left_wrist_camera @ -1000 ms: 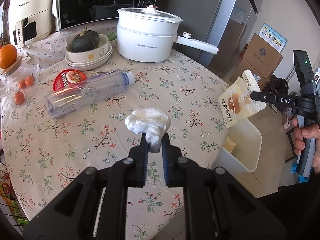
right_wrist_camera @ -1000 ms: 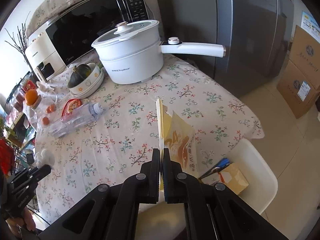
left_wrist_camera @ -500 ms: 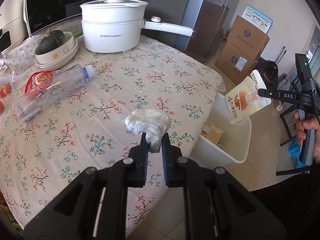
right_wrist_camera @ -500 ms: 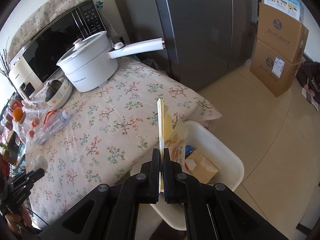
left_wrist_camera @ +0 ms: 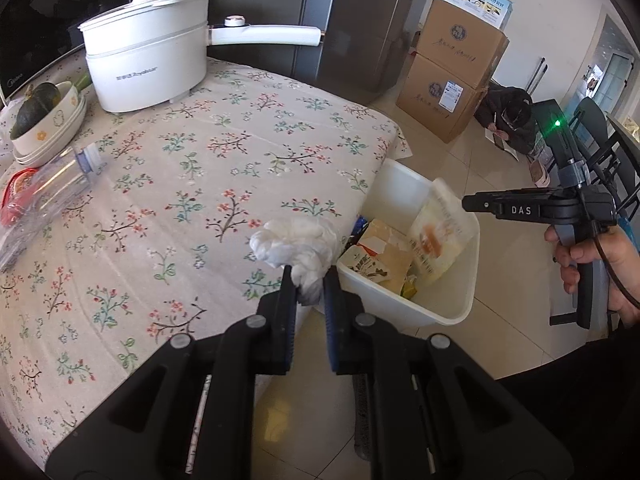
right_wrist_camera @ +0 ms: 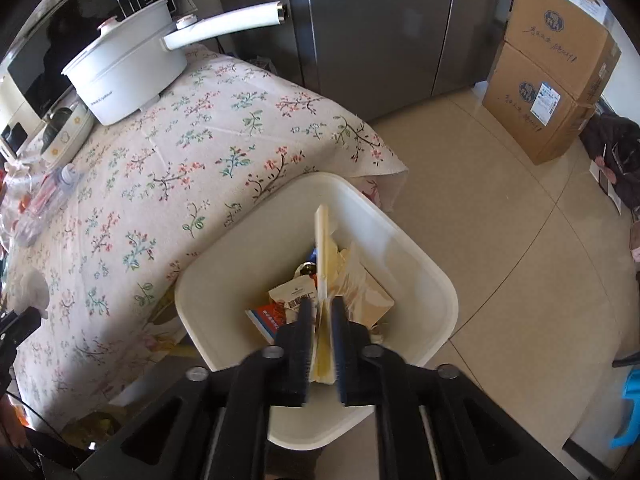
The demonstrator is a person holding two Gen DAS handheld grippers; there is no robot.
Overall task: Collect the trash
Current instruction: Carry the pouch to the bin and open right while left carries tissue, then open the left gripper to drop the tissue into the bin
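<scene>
My left gripper is shut on a crumpled white tissue, held over the table's edge beside the white trash bin. My right gripper hangs over the bin with its jaws opening. The yellow-and-white snack pouch stands edge-on between them with a gap on each side. In the left wrist view the pouch leans inside the bin just below the right gripper. The bin holds several cartons and wrappers.
On the floral tablecloth lie a clear plastic bottle and a red lid. A white pot and a bowl with a squash stand behind. Cardboard boxes and a seated person are on the floor.
Both grippers moved from over the table to the bin. The right jaws, shut on the pouch before, have parted and the pouch has sunk into the bin. The left still holds the tissue.
</scene>
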